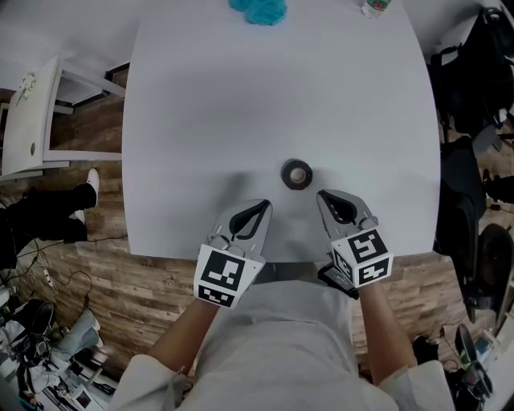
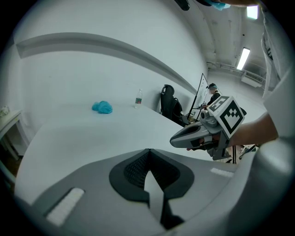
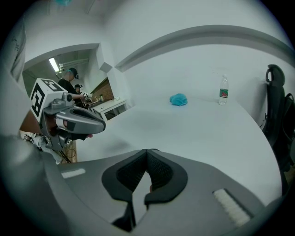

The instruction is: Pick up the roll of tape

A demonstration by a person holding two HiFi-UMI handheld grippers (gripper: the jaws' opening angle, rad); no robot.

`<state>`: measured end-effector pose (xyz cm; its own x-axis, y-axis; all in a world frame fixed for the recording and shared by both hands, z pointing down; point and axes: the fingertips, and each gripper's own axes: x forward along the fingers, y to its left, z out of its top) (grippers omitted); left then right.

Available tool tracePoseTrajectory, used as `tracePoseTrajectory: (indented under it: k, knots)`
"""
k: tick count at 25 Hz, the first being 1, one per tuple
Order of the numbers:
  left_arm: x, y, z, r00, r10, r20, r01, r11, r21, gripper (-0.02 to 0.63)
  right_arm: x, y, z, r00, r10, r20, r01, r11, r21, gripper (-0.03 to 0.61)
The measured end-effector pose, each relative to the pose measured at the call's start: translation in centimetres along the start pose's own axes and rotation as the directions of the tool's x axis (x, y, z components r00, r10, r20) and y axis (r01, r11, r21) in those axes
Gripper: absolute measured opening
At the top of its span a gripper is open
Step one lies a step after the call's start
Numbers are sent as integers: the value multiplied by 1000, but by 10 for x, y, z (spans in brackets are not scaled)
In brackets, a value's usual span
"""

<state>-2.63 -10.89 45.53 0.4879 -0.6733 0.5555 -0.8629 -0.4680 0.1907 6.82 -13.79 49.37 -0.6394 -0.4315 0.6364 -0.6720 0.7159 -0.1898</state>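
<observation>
**Well, tape untouched, both grippers clenched**

Right, here's the picture: the tape [image 1: 296, 174] lies flat on the white table [image 1: 201, 96], toward the near edge, all on its own. Nothing touches it. The left gripper [image 1: 259, 209] sits between 7 and 8 o'clock from the roll, and the right gripper [image 1: 324, 195] at about 4 o'clock. Each is near it but clearly apart, nose angled down toward the tabletop.

Now the jaws. In the left gripper view the two pads meet at the tips with nothing between them. Same story in the right gripper view: pads pressed together, empty. So both sets of fingers are clenched on nothing.

Way off at 12 o'clock, by the far edge, sit a blue cloth [image 1: 259, 10] and a bottle [image 3: 223, 91]. Neither plays any part here.

Where does that leave the job? By my reading, barely begun: the grippers are lined up either side of the roll, but the pick itself is not yet made. Neither can take the tape as it stands. One will need to part its jaws, settle over the ring's wall, close and lift. The right looks slightly nearer, though either could do it. Everything that counts is left to do.
</observation>
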Motion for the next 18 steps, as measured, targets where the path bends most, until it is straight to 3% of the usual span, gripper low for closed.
tracePoseTrajectory:
  k: [18]
  knots:
    - [17, 19, -16, 999, -23, -41, 22, 1000, -22, 20, 39, -8, -8, 999, -2, -48, 2, 1000, 2, 29]
